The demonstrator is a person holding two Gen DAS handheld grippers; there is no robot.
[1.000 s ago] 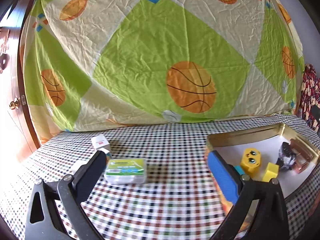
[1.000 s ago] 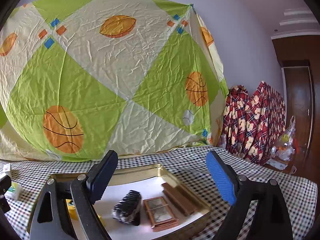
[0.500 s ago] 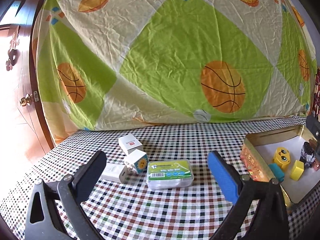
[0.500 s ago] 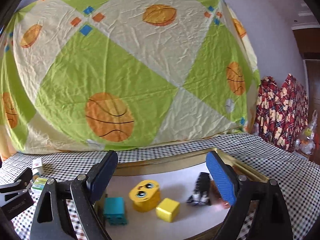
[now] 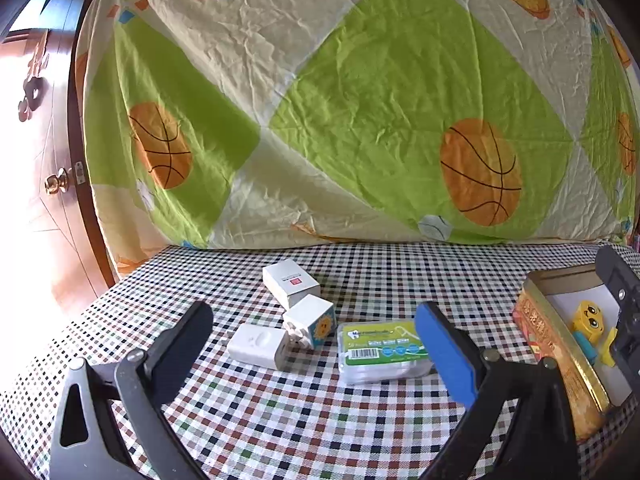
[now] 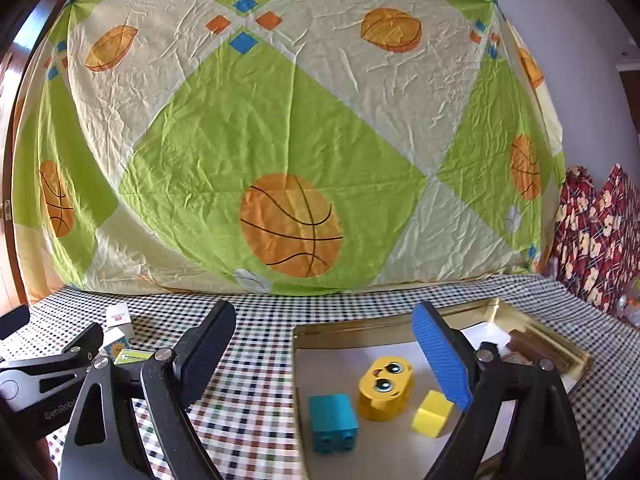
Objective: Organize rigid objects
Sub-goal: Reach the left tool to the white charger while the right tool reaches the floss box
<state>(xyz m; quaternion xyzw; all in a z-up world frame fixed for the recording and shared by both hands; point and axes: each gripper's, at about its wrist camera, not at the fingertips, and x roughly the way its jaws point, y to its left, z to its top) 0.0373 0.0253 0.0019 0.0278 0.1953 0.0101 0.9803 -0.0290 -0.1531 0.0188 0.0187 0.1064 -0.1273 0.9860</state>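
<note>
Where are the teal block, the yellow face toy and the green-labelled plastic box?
teal block (image 6: 333,420), right wrist view, front face.
yellow face toy (image 6: 385,387), right wrist view, its top with the eyes.
green-labelled plastic box (image 5: 380,346), left wrist view, lid label.

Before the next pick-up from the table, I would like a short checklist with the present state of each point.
1. Left tongs open and holding nothing: ok.
2. Right tongs open and holding nothing: ok.
3. Items left outside the tin: not ok; the floss box, white charger, sun cube and white carton lie on the checked cloth.
4. Free floor in the tin: ok; bare space around the teal block, yellow face block and yellow cube.
5. Charger and sun cube apart: cannot tell.
</note>
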